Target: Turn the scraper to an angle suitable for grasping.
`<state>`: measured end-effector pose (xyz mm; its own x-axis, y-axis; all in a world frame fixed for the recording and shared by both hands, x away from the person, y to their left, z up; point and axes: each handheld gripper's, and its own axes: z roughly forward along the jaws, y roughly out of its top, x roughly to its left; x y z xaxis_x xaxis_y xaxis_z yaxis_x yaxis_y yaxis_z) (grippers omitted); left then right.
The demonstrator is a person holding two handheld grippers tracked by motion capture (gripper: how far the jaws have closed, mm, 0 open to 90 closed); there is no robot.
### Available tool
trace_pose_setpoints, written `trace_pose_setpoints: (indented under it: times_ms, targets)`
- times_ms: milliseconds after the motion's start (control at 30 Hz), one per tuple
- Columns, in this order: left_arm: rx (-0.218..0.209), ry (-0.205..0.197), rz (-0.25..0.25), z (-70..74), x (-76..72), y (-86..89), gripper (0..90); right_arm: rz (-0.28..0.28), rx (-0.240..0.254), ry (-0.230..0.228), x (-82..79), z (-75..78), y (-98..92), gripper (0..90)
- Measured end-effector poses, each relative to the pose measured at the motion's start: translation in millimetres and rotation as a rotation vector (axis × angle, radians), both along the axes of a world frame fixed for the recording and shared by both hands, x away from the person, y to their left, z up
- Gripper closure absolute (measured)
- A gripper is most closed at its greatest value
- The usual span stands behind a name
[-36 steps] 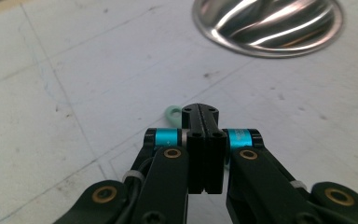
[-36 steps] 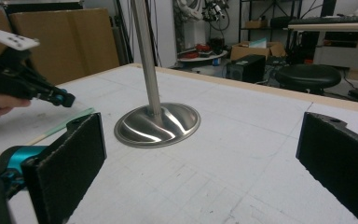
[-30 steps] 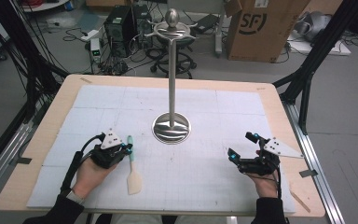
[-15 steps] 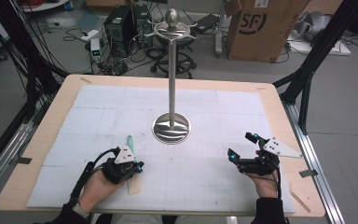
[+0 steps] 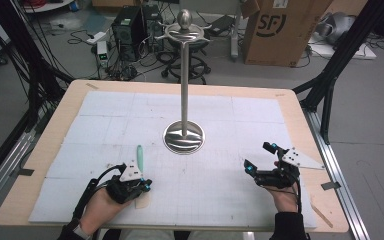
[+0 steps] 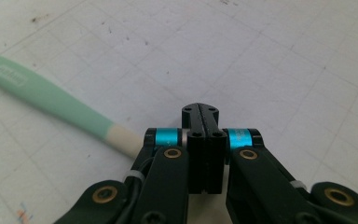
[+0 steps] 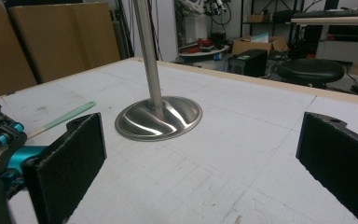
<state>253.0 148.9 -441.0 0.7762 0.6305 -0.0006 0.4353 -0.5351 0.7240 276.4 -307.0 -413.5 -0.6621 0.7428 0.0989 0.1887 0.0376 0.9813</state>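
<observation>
The left hand-held gripper [image 5: 142, 186] sits near the surface's [image 5: 260, 107] front edge, jaws pressed together, over the spatula [image 6: 51, 100]. The right hand-held gripper [image 5: 259, 159] rests wide open and empty near the right edge, with bare mat between it and the stand [image 5: 184, 136].

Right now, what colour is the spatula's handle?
Mint green, turning cream near the blade end. The spatula handle shows best in the left gripper view.

A robotics lab or workshop: cables [image 5: 40, 75] strewn over the grey floor, a computer tower [image 5: 128, 23], a cardboard box [image 5: 277, 31], black rig frames [image 5: 337, 60] flanking the gridded tabletop [image 5: 100, 112].
</observation>
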Motion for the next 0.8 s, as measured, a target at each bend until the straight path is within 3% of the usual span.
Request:
trace_pose_setpoints:
  times_ms: [200, 400, 800]
  targets:
    - [-0.002, 0.022, 0.027, 1.2, -3.0, 16.9, 89.9, 0.001, 0.000, 0.000, 0.2, -0.2, 0.2, 0.2]
    - [-0.009, 0.046, 0.086, 2.3, -2.0, 41.4, 89.9, 0.002, -0.003, 0.001, 0.1, -0.3, 0.6, 0.2]
    - [-0.025, 0.057, 0.173, 2.2, 12.8, 83.6, 89.9, 0.003, -0.005, 0.003, 0.2, -0.6, 1.1, 0.2]
